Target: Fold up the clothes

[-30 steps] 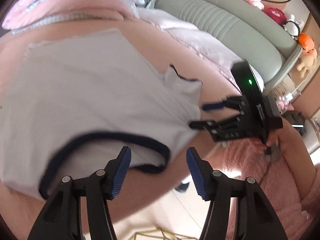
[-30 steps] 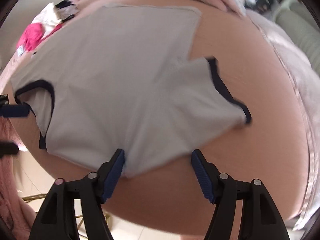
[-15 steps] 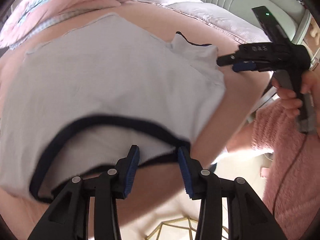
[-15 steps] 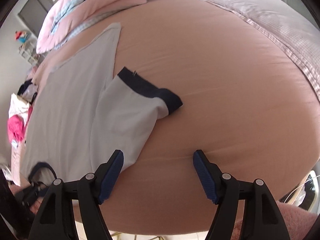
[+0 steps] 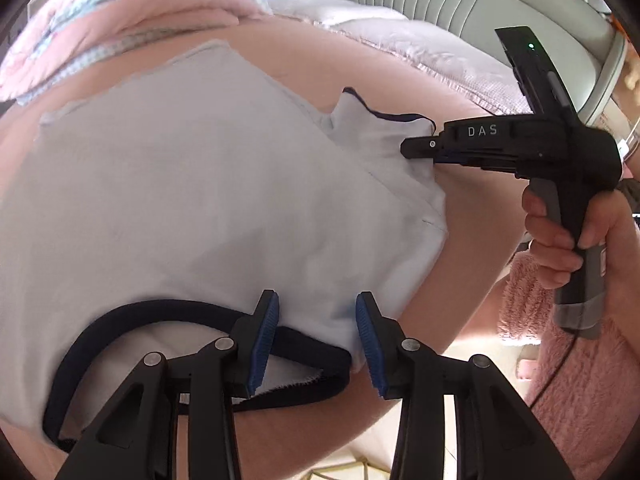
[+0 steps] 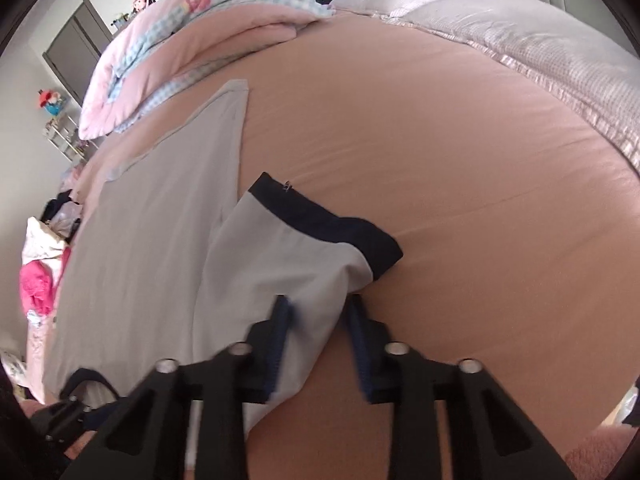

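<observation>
right claw [image 6: 316,320] newly narrowed, blurred, around sleeve [image 6: 296,268]; left claw [image 5: 316,320] half-spread astride collar [image 5: 304,344]
</observation>
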Demonstrator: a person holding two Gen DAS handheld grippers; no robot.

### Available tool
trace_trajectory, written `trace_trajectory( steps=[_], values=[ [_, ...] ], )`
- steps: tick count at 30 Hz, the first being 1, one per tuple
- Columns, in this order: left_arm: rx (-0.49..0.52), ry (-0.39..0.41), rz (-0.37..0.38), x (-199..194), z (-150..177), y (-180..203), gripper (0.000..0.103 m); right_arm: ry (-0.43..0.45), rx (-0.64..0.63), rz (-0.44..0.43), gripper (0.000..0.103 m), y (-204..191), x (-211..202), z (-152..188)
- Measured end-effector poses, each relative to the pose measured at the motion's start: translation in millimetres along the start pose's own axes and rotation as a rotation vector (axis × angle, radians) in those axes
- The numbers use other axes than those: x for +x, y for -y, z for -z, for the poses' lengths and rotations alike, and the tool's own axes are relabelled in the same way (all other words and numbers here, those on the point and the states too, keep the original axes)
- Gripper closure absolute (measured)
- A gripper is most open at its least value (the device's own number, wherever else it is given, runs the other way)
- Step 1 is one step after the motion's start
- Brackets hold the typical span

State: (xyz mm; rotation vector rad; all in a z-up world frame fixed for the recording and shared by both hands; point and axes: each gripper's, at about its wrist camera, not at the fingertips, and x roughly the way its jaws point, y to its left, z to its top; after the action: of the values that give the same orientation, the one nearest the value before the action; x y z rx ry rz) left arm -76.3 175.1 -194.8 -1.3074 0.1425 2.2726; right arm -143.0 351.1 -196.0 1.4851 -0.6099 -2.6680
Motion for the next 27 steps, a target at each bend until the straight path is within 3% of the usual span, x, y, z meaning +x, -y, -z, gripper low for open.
trace_trajectory(
  steps=[1, 2, 5, 9, 11, 14, 16, 17, 19, 20, 23, 24, 27],
  values=[
    [-0.005, 0.007, 0.005, -2, 2, 1, 0.066, -0.008, 0.021, -0.043, 0.098, 3, 1, 1],
    [-0.016, 0.009, 0.004, -3, 2, -2, 0.066, -0.007, 0.026, -0.051, 0.099, 7, -2, 3],
    [-0.048, 0.013, 0.002, -5, 1, -11, 0.066, 0.027, -0.054, 0.058, 0.102, -2, -14, -1],
    [-0.092, 0.02, -0.001, -9, -1, -24, 0.066, 0.077, -0.103, 0.284, 0.103, 7, -25, -14],
    [-0.114, 0.023, -0.002, -11, -1, -30, 0.066, 0.03, -0.019, 0.291, 0.103, 32, -20, -20],
    [-0.147, 0.027, -0.004, -14, -2, -39, 0.066, 0.111, 0.092, 0.133, 0.103, 34, -30, -32],
    [-0.169, 0.03, -0.005, -15, -3, -45, 0.066, 0.152, -0.009, 0.08, 0.1, 4, -35, -33],
    [-0.18, 0.03, -0.004, -16, -3, -48, 0.066, 0.145, -0.063, 0.071, 0.098, -13, -31, -32],
    [-0.203, 0.013, 0.022, -12, 2, -47, 0.066, 0.092, -0.142, 0.087, 0.073, -34, -21, -23],
    [-0.189, 0.013, 0.028, -13, 4, -42, 0.066, 0.069, -0.149, 0.108, 0.069, -40, -10, -24],
    [-0.136, 0.009, 0.029, -14, 7, -31, 0.066, 0.045, -0.07, 0.176, 0.061, -28, 2, -33],
    [-0.121, 0.008, 0.027, -14, 8, -29, 0.066, 0.036, -0.038, 0.203, 0.05, -20, 4, -36],
    [-0.114, 0.01, 0.036, -9, 2, -29, 0.066, 0.039, 0.07, 0.136, 0.039, 7, -6, -28]
  ],
)
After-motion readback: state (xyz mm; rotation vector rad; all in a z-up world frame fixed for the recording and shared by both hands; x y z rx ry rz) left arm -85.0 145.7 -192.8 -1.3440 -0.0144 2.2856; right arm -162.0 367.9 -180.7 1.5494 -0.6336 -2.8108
